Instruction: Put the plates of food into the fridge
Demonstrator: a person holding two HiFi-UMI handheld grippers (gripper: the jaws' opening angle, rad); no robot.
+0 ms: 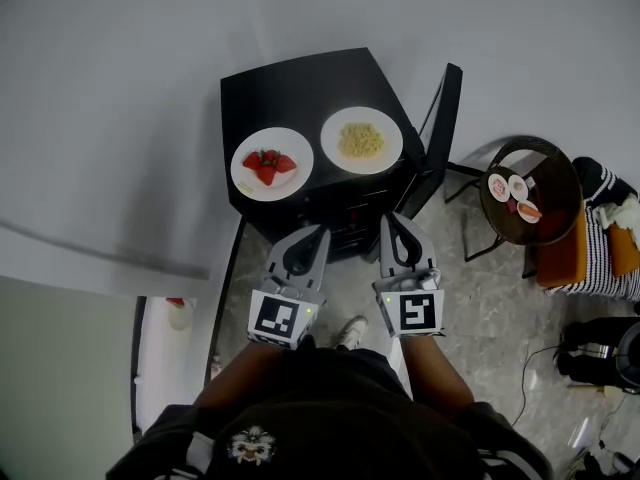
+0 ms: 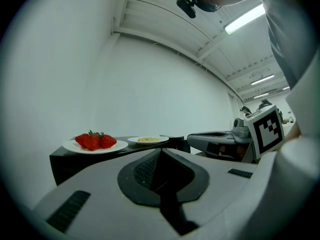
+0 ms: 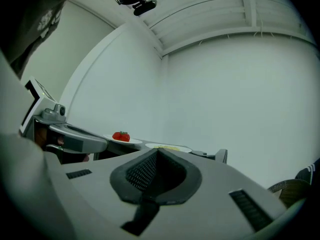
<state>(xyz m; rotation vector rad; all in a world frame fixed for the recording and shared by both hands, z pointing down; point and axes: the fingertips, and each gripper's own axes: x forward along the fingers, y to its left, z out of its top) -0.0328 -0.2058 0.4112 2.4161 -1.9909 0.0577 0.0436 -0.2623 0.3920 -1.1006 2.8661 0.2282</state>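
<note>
Closed fingers face strawberry plate.

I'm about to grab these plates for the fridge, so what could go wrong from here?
1. The strawberry plate sits near the front edge of the fridge; a nudge from the shut left gripper could tip it off.
2. The strawberries lie loose, so a tilted lift may roll them off.
3. The door stands open beside the noodle plate; the right gripper could bump it.
</note>
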